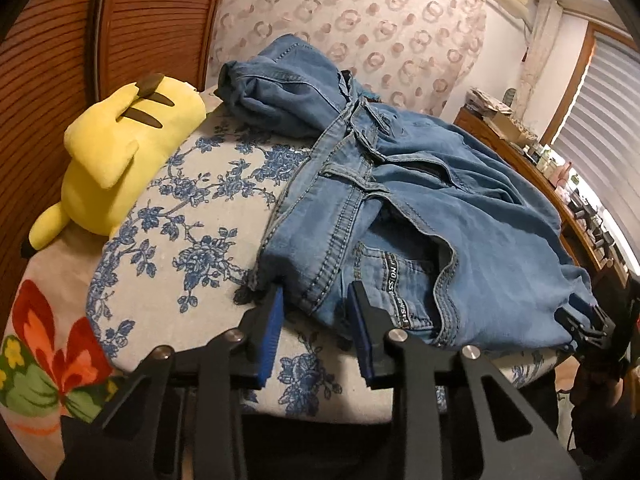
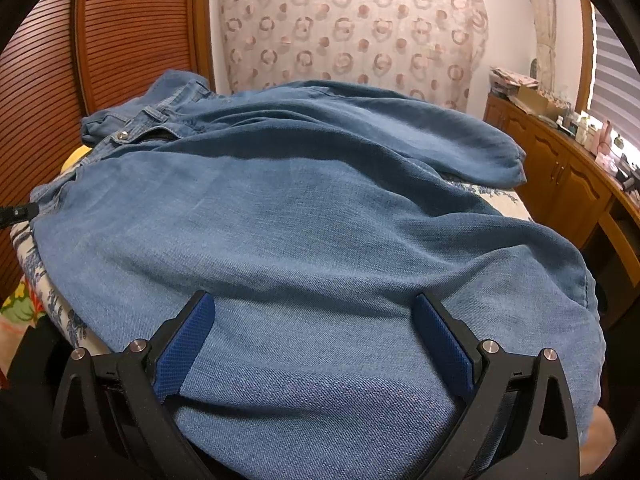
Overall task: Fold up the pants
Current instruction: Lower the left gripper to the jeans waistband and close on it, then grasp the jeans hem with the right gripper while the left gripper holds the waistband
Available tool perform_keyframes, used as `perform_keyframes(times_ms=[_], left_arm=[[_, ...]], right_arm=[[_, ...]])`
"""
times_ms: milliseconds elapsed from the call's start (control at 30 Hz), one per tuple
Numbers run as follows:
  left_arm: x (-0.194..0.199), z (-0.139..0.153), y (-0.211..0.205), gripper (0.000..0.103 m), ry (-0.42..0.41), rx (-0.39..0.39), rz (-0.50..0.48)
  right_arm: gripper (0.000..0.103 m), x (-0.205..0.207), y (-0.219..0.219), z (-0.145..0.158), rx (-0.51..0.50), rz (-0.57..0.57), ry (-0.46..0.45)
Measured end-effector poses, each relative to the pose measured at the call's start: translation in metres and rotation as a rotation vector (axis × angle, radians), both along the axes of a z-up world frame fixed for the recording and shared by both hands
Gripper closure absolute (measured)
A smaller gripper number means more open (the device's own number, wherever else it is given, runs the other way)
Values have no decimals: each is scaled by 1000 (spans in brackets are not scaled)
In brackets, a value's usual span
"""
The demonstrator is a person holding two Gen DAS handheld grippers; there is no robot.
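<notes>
Blue denim pants (image 1: 420, 200) lie rumpled on a floral-covered surface (image 1: 192, 216), waistband toward the near left, legs running right. My left gripper (image 1: 316, 292) is open, its blue pads on either side of the waistband corner without gripping it. In the right wrist view the pants (image 2: 300, 216) fill the frame, one leg draped over the other. My right gripper (image 2: 312, 304) is wide open, its fingers resting on the near leg's cloth. The right gripper also shows in the left wrist view (image 1: 588, 320) at the hem end.
A yellow plush toy (image 1: 116, 148) lies at the surface's left edge. A wooden slatted door (image 1: 60, 60) stands behind it. A patterned curtain (image 2: 352, 28) hangs at the back. A wooden cabinet (image 2: 560, 172) with clutter runs along the right, under window blinds.
</notes>
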State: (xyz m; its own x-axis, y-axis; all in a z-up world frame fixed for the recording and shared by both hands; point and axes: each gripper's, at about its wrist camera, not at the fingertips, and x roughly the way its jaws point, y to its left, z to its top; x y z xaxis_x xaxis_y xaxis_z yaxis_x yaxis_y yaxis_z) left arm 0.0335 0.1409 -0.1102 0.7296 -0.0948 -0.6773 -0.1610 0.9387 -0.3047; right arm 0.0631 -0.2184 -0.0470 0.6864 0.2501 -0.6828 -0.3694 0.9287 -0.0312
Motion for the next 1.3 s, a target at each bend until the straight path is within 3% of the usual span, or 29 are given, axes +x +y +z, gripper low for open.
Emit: perform_keyframes(times_ms=[67,133,233,567,800,1067,1300], left_arm=[[0,0,-2,73,-4,16,-6],[1,4,-3,85,-11,28,-8],[1,13,-1,90,-33,11,-20],[21,75,-21,93,-163,83,-81],[53,113,-41,93,-238,130,-124],[89,114,-52,93,-232,176,-131],[113,106,-53,93,-208,191,-105]], right_arm=[[2,0,1,0,-2,1,1],[2,0,1,0,-3,5,5],[2,0,0,1,-6,17,11],[11,-3,-14,23,60,35,35],[13,-23,-3,48,101,115,23],[26,-32,9,41,93,170,75],[27,-40,13,29,74,198,120]])
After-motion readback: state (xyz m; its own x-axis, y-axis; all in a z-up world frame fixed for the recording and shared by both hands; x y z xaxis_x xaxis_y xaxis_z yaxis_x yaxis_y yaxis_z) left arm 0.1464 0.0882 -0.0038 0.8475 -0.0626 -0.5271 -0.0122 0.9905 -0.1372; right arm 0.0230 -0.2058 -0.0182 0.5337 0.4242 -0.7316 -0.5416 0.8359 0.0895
